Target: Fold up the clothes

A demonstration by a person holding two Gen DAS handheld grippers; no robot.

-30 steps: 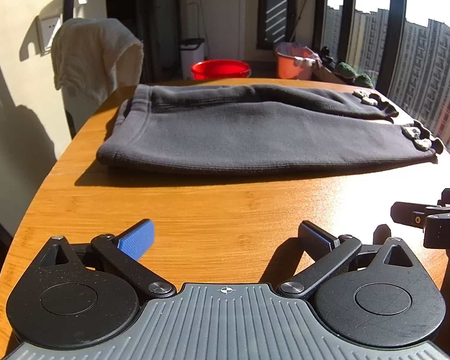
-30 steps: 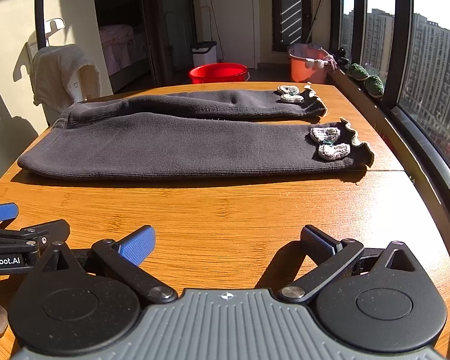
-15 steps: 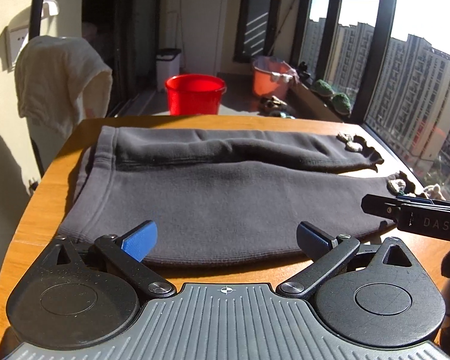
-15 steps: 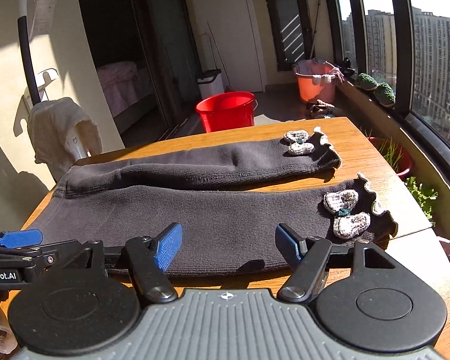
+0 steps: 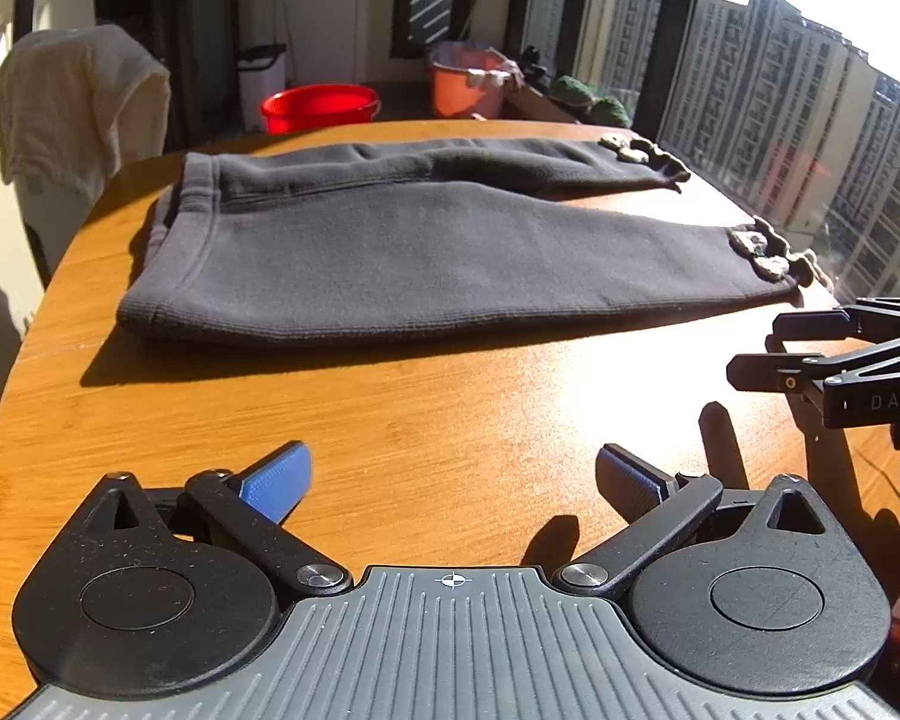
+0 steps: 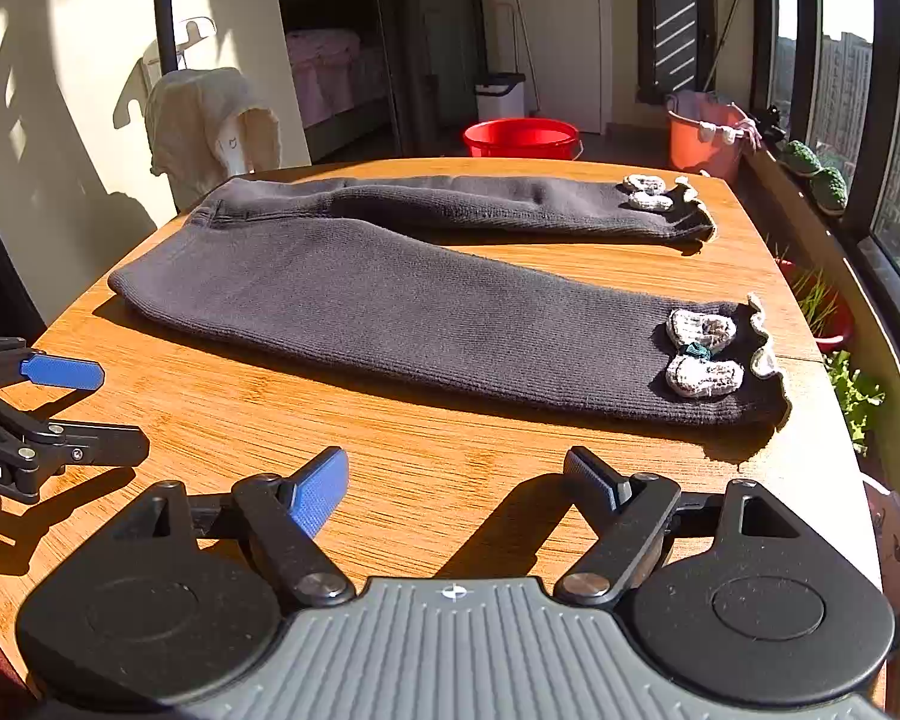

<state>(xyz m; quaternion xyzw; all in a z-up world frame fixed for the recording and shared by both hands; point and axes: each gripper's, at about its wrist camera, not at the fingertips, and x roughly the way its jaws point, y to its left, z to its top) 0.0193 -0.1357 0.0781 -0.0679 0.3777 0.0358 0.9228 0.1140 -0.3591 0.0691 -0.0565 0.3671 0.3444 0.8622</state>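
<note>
Both grippers have pulled back from the trousers since half a second ago, when their fingers hung over the near hem edge; now bare wood lies between fingers and cloth.

At the upper left of the left wrist view a pale towel (image 5: 81,99) hangs over a rack, and a red tub (image 5: 320,107) stands on the floor behind the table (image 5: 390,414). The trousers (image 5: 426,252), dark grey, lie flat across the middle of the frame, waistband to the left, two legs running right to cuffs trimmed with small pale bows (image 5: 761,255). Low in the frame the left gripper (image 5: 450,483) hangs over the wood with its fingers (image 5: 277,480) spread wide, holding nothing and touching nothing. At the right edge the right gripper (image 5: 810,348) shows from the side, also released, near the nearer cuff but apart from it.

In the right wrist view the left gripper (image 6: 99,411) comes in at the left edge, blue pad up, parted and empty. The trousers (image 6: 402,306) fill the centre, the near leg slanting down to the right. The right gripper (image 6: 456,483) sits at the bottom centre, fingers (image 6: 321,489) wide apart above bare table (image 6: 450,450), gripping nothing. The near cuff's bows (image 6: 703,351) lie at the right, beside the table edge.
</note>
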